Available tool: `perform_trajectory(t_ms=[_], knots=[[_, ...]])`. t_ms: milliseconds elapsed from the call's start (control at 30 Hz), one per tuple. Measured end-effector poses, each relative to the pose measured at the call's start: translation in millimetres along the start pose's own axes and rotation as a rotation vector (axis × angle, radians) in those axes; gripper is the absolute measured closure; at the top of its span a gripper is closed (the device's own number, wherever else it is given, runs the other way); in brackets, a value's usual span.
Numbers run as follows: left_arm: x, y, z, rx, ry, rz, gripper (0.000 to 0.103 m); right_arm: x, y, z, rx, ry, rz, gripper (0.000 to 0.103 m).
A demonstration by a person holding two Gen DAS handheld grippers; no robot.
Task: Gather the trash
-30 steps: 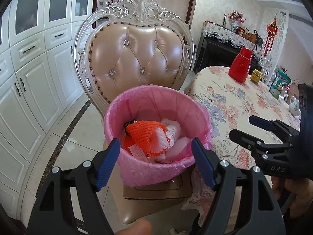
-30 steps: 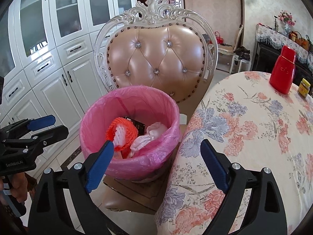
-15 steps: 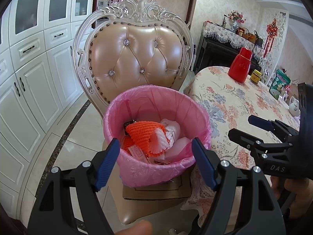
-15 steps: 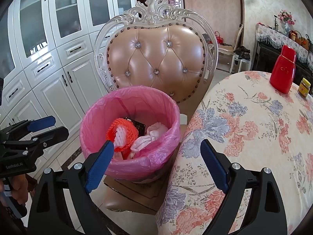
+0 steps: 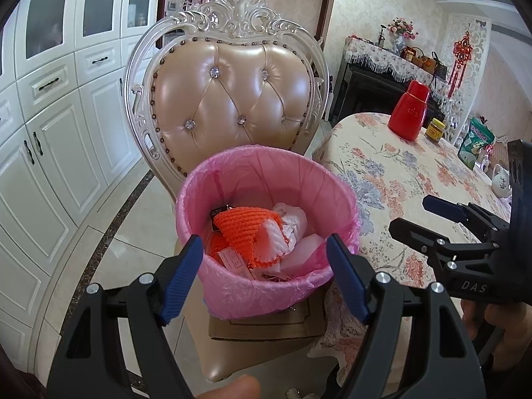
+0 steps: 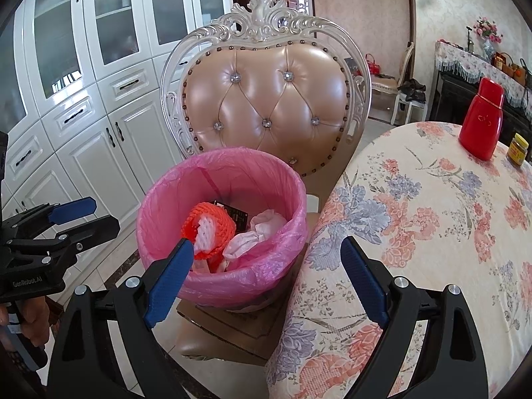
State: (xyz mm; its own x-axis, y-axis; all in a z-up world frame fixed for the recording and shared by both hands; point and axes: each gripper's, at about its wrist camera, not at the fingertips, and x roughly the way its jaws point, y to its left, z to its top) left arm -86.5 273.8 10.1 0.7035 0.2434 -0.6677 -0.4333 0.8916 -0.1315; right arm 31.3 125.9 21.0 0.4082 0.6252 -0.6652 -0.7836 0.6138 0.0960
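A bin with a pink liner [image 5: 266, 286] [image 6: 232, 286] stands on a cardboard box on the chair seat. In it lie an orange foam net [image 5: 246, 229] [image 6: 212, 229], crumpled white tissue [image 5: 292, 219] [image 6: 262, 229] and a dark wrapper. My left gripper [image 5: 264, 279] is open and empty, just in front of the bin's near rim. My right gripper [image 6: 266, 279] is open and empty, near the bin's right side and the table edge. Each gripper shows in the other's view, the right one [image 5: 445, 216] and the left one [image 6: 73, 212].
A padded chair with an ornate white back [image 5: 232, 93] holds the box and bin. A table with a floral cloth [image 6: 432, 232] lies to the right, with a red bottle [image 6: 482, 123] and a small jar [image 6: 517, 149] at its far side. White cabinets [image 5: 50, 133] line the left wall.
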Motion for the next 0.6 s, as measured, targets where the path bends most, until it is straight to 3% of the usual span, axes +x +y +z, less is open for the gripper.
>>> perform_trajectory(t_ms=[600], knots=[[0.6, 0.1, 0.5, 0.0, 0.001, -0.001, 0.029, 0.2, 2.2, 0.6, -0.007, 0.003, 0.005, 0.018]])
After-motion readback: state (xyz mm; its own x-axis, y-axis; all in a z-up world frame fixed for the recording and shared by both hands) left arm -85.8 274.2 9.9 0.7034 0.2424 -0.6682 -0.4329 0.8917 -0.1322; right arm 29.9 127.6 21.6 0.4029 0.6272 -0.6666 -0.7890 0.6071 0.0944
